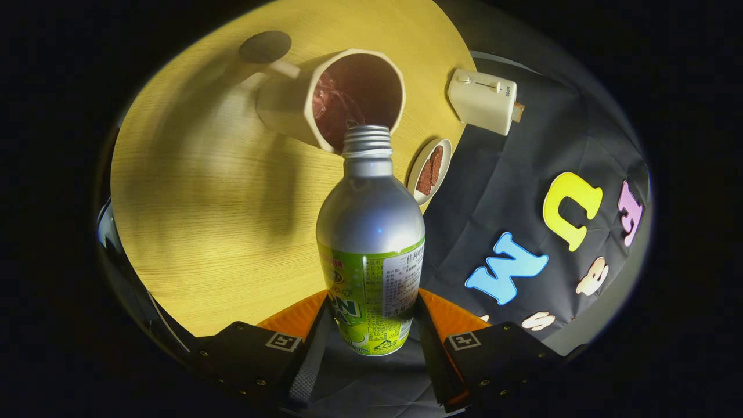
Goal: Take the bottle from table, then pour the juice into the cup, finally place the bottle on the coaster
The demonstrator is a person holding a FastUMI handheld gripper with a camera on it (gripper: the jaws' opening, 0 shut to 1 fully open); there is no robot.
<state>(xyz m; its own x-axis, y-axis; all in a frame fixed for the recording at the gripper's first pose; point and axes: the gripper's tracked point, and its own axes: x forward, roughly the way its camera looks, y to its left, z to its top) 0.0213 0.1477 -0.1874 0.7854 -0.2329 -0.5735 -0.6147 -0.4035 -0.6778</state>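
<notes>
- The bottle (371, 232) is being clenched by the tool (371, 325), with one finger pressed against each side of its labelled lower body.
- The bottle's silver shoulder and threaded, uncapped neck are being pointed away from the fingers, toward the cup.
- The cup (331, 98) is being seen just beyond the bottle's mouth, its opening turned toward the bottle and a dark reddish inside being shown.
- A small dish (430, 170) holding a brown piece is being seen just beside the bottle's neck, at the edge of the wooden surface (197, 220).
- A dark round coaster (264, 46) is lying beyond the cup.
- A pale toaster (483, 100) is being seen beyond the dish, well apart from the bottle.
</notes>
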